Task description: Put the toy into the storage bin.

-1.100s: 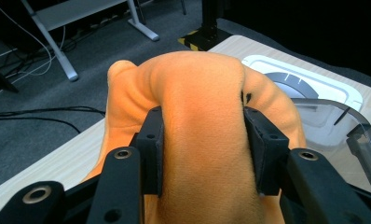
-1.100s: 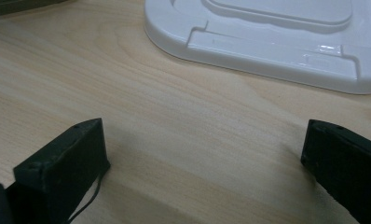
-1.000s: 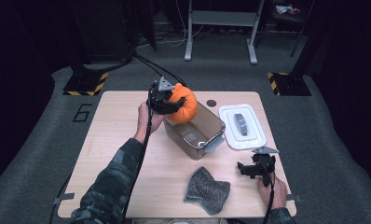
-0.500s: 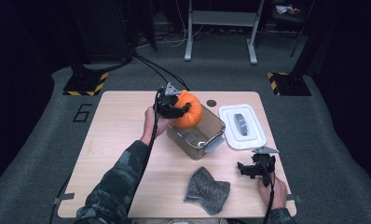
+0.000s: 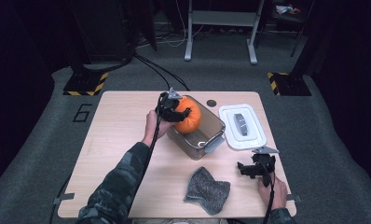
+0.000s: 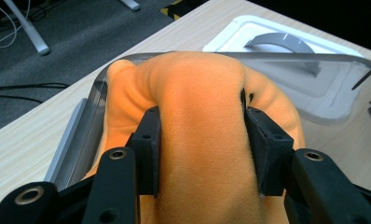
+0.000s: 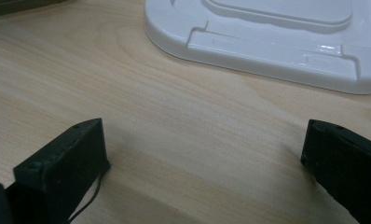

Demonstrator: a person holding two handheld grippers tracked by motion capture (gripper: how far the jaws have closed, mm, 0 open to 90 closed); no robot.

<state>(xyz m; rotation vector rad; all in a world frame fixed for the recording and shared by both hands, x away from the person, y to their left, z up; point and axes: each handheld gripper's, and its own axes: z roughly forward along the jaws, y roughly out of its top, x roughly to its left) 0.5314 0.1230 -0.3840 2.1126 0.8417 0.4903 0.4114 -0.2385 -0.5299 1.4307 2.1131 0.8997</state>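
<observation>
One clear container (image 5: pixel 207 135) holding orange plush pumpkin (image 5: pixel 191 114).

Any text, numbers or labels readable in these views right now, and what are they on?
"6": a large dark numeral on the grey floor mat, left of the table.
Nothing readable on the white lid, the clear container, the orange plush pumpkin or the grey cloth.

The wooden surface (image 5: pixel 118 140) stands on grey carpet floor (image 5: pixel 44 140). Behind it are a metal frame (image 5: pixel 221 28), black-yellow striped plates (image 5: pixel 85 84) and dark surroundings.
</observation>
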